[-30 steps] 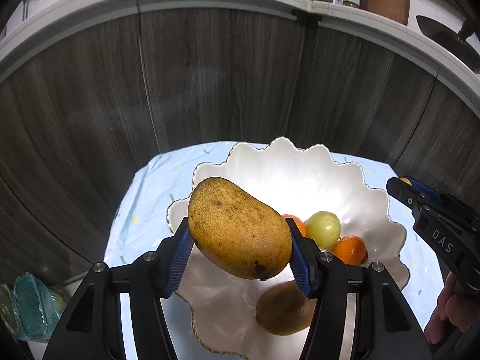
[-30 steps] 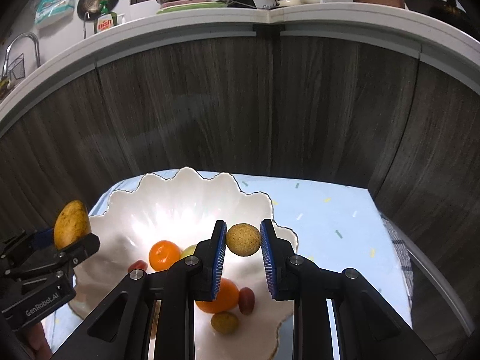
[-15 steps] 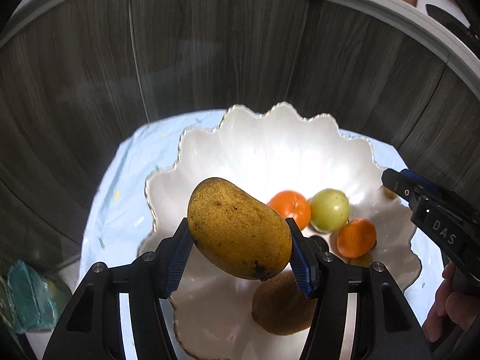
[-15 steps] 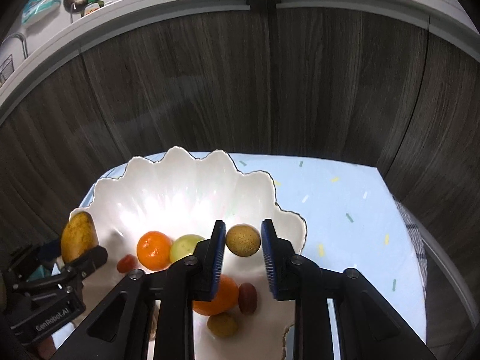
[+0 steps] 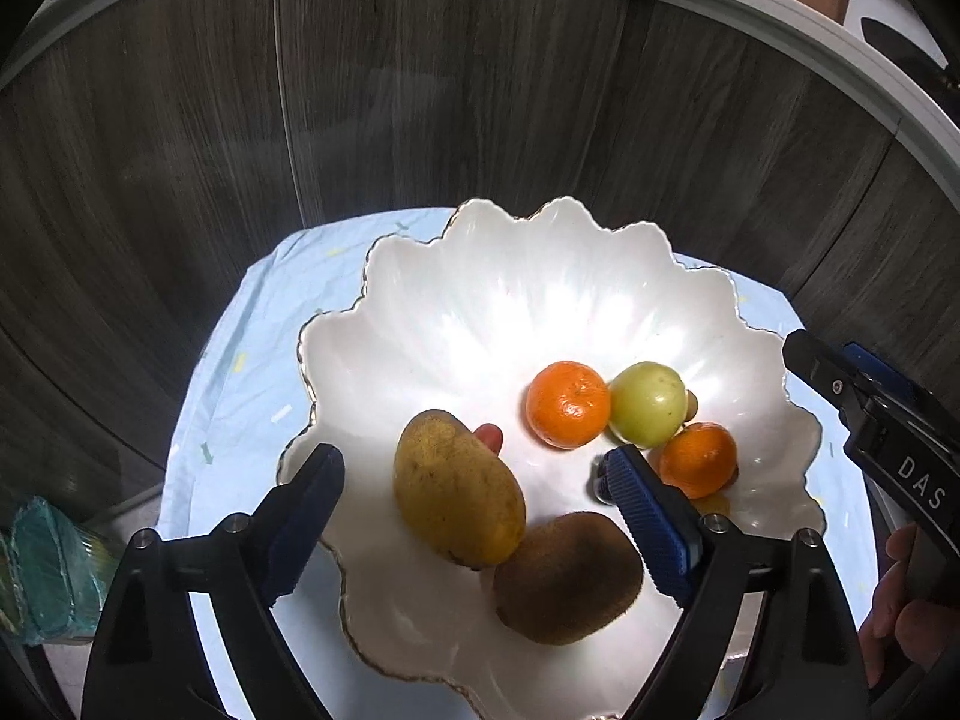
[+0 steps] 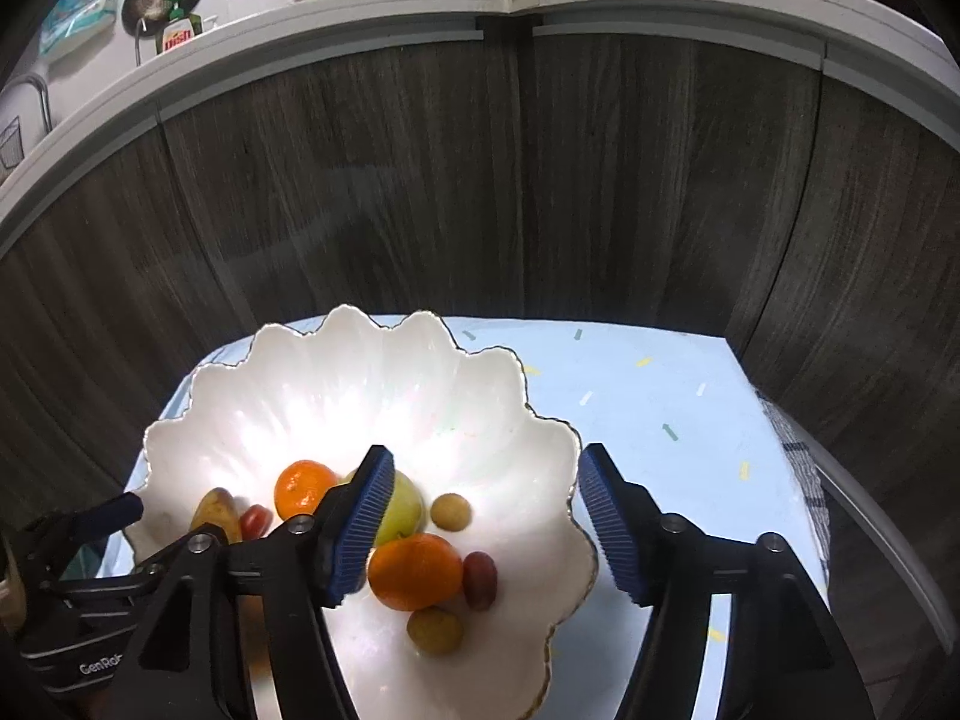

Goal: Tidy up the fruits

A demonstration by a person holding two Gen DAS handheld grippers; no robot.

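The mango (image 5: 459,489) has dropped out of the left gripper (image 5: 474,489) and now lies in the white scalloped bowl (image 5: 498,300), touching the kiwi (image 5: 569,579). The small round fruit (image 6: 450,510) has left the right gripper (image 6: 483,525) and sits in the bowl too. Both sets of jaws are opening, pads clear of the fruit, above 2 oranges (image 5: 568,413).

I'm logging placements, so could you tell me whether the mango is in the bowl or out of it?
In: the mango lies inside the white bowl, against the kiwi, clear of both pads.
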